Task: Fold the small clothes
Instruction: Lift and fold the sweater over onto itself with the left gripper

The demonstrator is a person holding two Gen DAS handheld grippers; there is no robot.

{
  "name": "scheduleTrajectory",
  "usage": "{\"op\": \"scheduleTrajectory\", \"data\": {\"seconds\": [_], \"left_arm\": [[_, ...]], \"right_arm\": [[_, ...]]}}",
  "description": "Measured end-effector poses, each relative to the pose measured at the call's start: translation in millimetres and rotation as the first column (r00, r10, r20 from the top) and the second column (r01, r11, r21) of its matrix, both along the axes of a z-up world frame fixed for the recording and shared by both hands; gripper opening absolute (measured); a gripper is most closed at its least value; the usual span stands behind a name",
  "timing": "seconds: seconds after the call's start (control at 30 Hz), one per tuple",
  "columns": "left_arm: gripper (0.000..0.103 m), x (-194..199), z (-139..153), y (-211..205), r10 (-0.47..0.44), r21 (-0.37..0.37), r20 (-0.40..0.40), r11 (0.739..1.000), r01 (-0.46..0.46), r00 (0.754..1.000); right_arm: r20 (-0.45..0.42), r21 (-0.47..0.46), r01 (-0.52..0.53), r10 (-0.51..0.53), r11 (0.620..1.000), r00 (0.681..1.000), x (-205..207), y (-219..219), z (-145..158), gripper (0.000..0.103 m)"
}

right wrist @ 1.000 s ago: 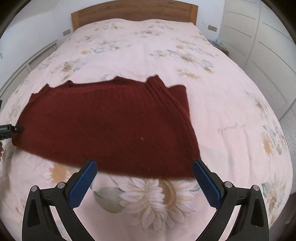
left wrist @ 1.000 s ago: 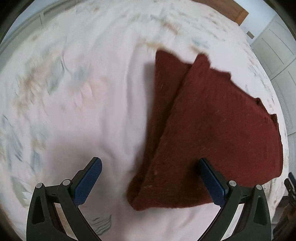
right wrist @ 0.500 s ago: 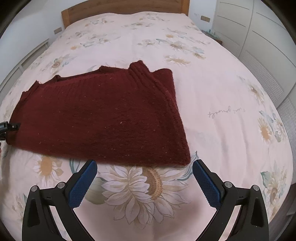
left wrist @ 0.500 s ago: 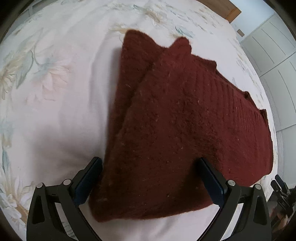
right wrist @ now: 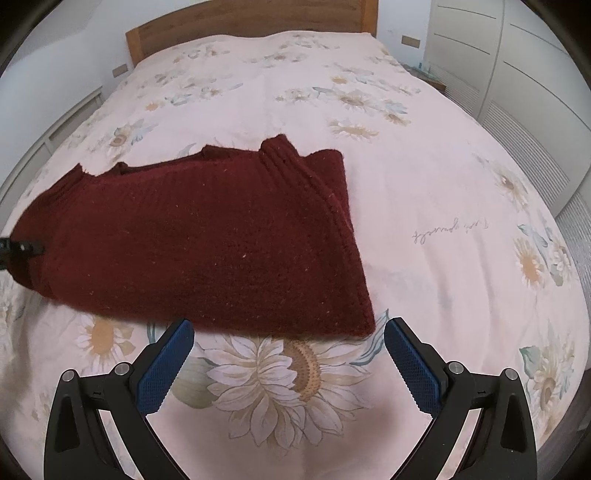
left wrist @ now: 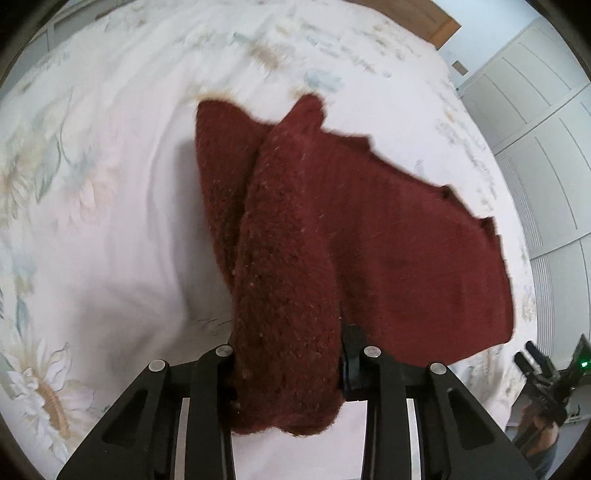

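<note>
On bed [right wrist: 424, 177], dark red knit sweater [right wrist: 207, 236] lying folded, near edge by sunflower print. Left gripper [left wrist: 286, 373] pitching steeply down, fingers [left wrist: 218, 369] having just been closing, now clamping bunched sweater corner, fold lifting between them. Right gripper [right wrist: 288, 354] angling down over bedspread, hovering just short of sweater's near hem, blue-padded fingers [right wrist: 166, 365] standing wide apart, gripping nothing. Wooden headboard [right wrist: 251, 26] at far end, white wardrobe [right wrist: 517, 74] to right.
</note>
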State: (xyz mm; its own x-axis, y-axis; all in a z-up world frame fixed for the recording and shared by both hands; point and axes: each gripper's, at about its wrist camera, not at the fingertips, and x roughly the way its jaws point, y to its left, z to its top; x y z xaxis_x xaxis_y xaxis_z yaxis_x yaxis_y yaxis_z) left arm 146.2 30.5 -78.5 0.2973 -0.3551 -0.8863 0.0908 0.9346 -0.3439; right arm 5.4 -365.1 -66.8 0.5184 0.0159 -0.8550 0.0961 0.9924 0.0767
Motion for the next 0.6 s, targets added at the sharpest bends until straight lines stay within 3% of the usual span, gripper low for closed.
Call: {"op": "scheduleTrajectory", "data": {"seconds": [0.2, 0.3, 0.47, 0.6], "left_arm": [[0.026, 0, 63, -46, -0.068, -0.052, 0.074, 0.996, 0.072, 0.995], [0.026, 7, 86, -85, -0.132, -0.043, 0.105, 0.99, 0.137, 0.986], [0.025, 19, 109, -146, -0.198, -0.036, 0.12, 0.978, 0.204, 0.973], [0.025, 20, 113, -207, -0.31, 0.046, 0.134, 0.951, 0.307, 0.941]], "right_arm": [[0.034, 0.035, 0.021, -0.022, 0.999, 0.999, -5, -17, 11, 0.103], [0.05, 0.043, 0.049, -0.051, 0.998, 0.997, -8, -30, 19, 0.103], [0.092, 0.055, 0.103, -0.108, 0.993, 0.99, -13, -58, 36, 0.103], [0.114, 0.051, 0.133, -0.138, 0.99, 0.984, -17, -75, 45, 0.103]]}}
